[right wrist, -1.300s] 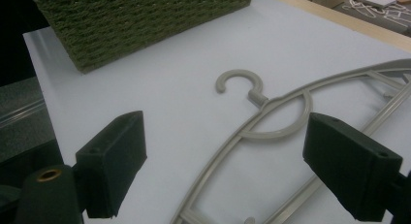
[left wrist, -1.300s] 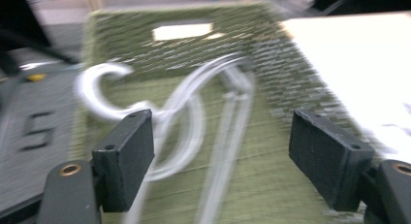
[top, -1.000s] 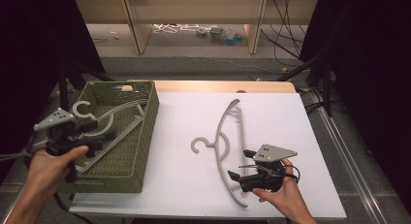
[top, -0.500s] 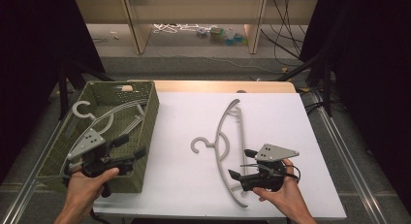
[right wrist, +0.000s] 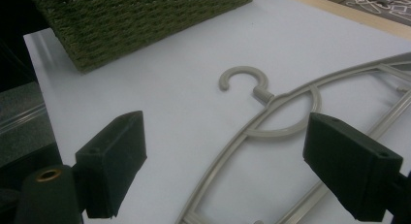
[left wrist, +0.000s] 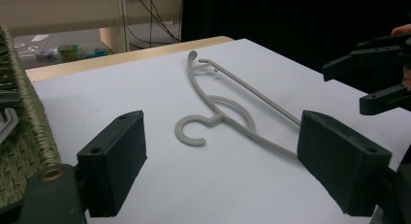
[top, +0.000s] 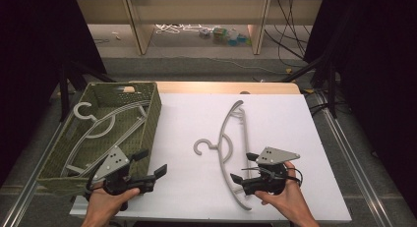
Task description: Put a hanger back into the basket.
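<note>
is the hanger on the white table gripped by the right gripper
No, the right gripper is open, its jaws beside the grey hanger lying flat on the table.

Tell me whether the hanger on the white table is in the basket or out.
Out. The hanger lies flat on the white table, right of the green basket, apart from it; both tools are open, neither holding it.

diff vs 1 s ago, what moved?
The left tool came out of the green basket onto the white table, open and empty, facing the loose hanger. The right tool stayed open beside that hanger; the hanger in the basket stayed put.
</note>
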`<state>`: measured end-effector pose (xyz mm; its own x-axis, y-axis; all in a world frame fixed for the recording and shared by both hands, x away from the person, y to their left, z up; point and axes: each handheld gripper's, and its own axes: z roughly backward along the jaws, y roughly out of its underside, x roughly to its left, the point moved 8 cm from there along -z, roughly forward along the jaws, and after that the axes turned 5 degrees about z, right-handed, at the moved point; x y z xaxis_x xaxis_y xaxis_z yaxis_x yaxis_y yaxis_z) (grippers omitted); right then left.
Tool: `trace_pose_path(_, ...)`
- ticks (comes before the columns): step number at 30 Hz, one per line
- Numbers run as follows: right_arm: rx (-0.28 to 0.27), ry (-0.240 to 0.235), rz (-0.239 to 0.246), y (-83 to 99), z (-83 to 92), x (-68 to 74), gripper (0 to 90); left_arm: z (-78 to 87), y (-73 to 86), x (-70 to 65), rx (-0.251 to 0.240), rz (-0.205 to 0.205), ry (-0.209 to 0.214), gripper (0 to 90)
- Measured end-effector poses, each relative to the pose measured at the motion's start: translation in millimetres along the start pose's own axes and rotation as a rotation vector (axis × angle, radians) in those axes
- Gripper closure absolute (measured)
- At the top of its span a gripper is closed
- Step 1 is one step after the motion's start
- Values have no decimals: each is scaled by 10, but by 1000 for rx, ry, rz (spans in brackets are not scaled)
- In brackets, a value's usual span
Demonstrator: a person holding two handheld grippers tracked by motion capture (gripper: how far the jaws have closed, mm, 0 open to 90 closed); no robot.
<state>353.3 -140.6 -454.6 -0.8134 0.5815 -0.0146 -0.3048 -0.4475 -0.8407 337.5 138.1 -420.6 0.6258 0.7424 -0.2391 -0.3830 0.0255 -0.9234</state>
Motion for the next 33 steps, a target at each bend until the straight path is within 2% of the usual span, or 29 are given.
trace_pose_path(3,9,3,1,17,-29,4,164,-17,20,-17,-19,-29,-10,170)
trace_pose_path(6,22,-3,12,32,-87,19,164,-31,74,-27,-36,-37,-5,166)
trace_pose_path(8,48,5,17,47,-128,24,165,-30,120,-30,-35,-39,-11,165)
trace_pose_path(13,117,16,26,77,-272,32,165,-39,147,-57,-55,-30,10,165)
trace_pose_path(15,163,14,44,106,-352,19,165,-43,176,-60,-48,-35,13,165)
trace_pose_path(16,166,24,40,114,-394,20,165,-46,189,-61,-43,-36,15,165)
trace_pose_path(17,196,8,50,128,-416,19,166,-51,201,-60,-40,-41,17,165)
trace_pose_path(18,193,18,51,130,-469,11,166,-61,210,-60,-39,-42,20,165)
trace_pose_path(19,222,6,57,139,-495,4,166,-64,221,-57,-33,-42,16,165)
trace_pose_path(20,228,12,63,140,-556,-2,166,-73,232,-57,-28,-41,21,165)
trace_pose_path(22,297,-2,72,161,-642,-3,171,-80,248,-66,-24,-21,21,165)
trace_pose_path(24,345,14,65,188,-716,-15,173,-87,250,-63,-28,-40,35,166)
trace_pose_path(25,372,5,81,208,-746,-32,179,-77,257,-56,-18,-45,23,166)
trace_pose_path(26,392,-6,74,226,-780,-29,195,-77,259,-57,-19,-44,26,165)
trace_pose_path(27,403,-7,71,234,-807,-36,217,-84,258,-65,-30,-26,32,165)
trace_pose_path(33,471,-16,63,250,-918,-100,296,-81,262,-62,-27,-43,41,166)
